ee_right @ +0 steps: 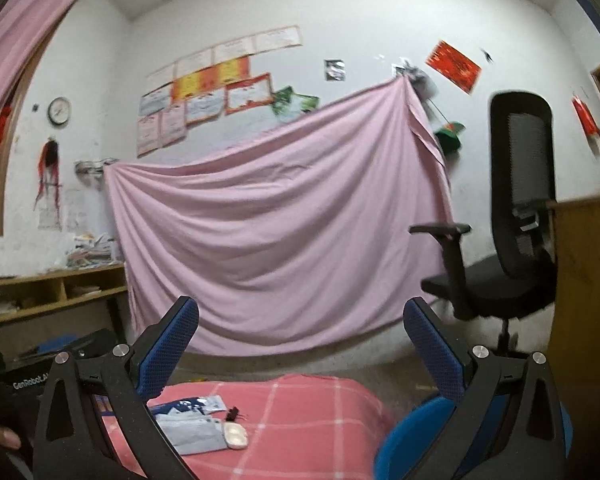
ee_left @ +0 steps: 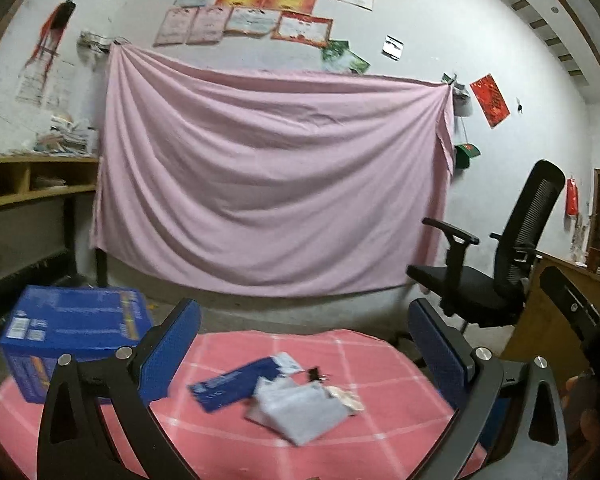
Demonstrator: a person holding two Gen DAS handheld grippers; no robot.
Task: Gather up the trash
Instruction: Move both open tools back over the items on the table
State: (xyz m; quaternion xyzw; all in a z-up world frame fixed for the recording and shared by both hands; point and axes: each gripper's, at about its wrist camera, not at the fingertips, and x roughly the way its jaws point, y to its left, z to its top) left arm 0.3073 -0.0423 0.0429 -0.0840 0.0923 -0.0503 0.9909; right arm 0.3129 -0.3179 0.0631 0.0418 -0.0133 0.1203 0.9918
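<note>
Both grippers hang above a table covered by a pink checked cloth [ee_left: 380,364], and neither touches anything. The left gripper [ee_left: 304,344] has its blue-padded fingers [ee_left: 172,356] spread wide with nothing between them; the right gripper [ee_right: 300,344] is likewise spread and empty. That wide stance suits a reach that has not yet begun, probably a choice between pieces.

The trash lies in a small heap at the lower centre of the left wrist view: a blue wrapper [ee_left: 236,384] lying flat, a grey pouch [ee_left: 300,412] overlapping its right end, a small black clip [ee_left: 314,374] just beyond, and a pale round piece [ee_left: 348,398] touching the pouch's right edge. In the right wrist view the same heap sits at lower left, partly behind the left finger. A blue box [ee_left: 72,336] stands at the lower left of the left wrist view, on the cloth's edge; it may serve as the bin, though that is only a guess.

Print on the box and wrapper is too blurred to read. The only legible writing is "GenRobot" on the other gripper's body [ee_right: 28,382], at the lower left of the right wrist view. A black office chair [ee_left: 512,248] stands at right, a pink sheet [ee_left: 268,184] hangs on the wall, and certificates [ee_left: 260,4] above it are unreadable.
</note>
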